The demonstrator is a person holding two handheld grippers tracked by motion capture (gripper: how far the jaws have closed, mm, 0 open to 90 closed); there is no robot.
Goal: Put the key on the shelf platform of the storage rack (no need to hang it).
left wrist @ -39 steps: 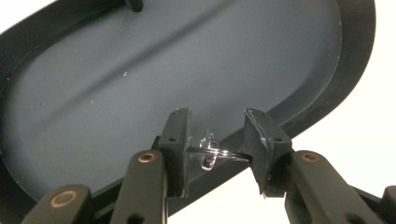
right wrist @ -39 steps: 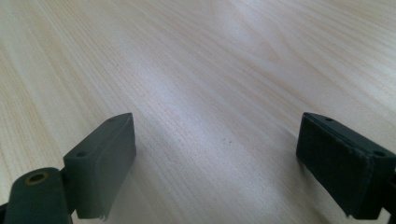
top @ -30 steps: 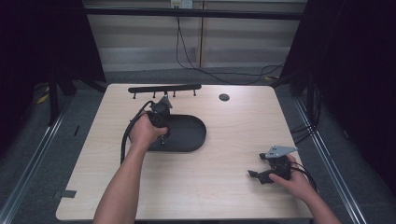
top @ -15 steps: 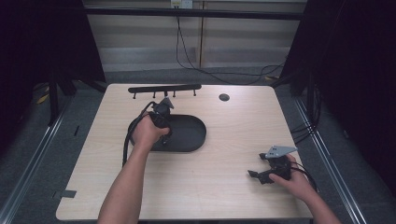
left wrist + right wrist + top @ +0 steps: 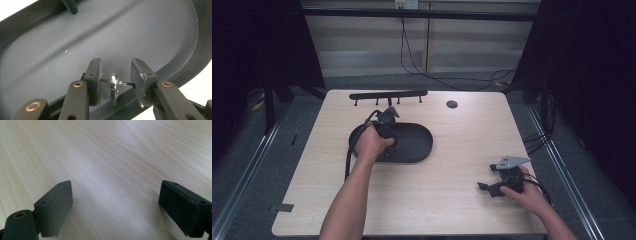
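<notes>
Left gripper clamped on a metal ring over the tray; right gripper spread wide on bare tabletop.

The pale rectangular wooden table (image 5: 447,200) lay mostly bare, with open room across its front and right half. A black oval plastic tray (image 5: 414,145) sat left of centre, its raised rim (image 5: 197,50) curving close past the jaws in the left gripper view. Along the far edge lay a long black bar with short pegs (image 5: 388,94), and a small dark round disc (image 5: 452,104) sat apart to its right. The left gripper (image 5: 115,77) hung over the tray with its jaws narrowed onto a thin silver metal ring (image 5: 114,83) carrying a small shiny piece. The right gripper (image 5: 116,205) rested near the table's front right corner, jaws far apart over plain wood.
</notes>
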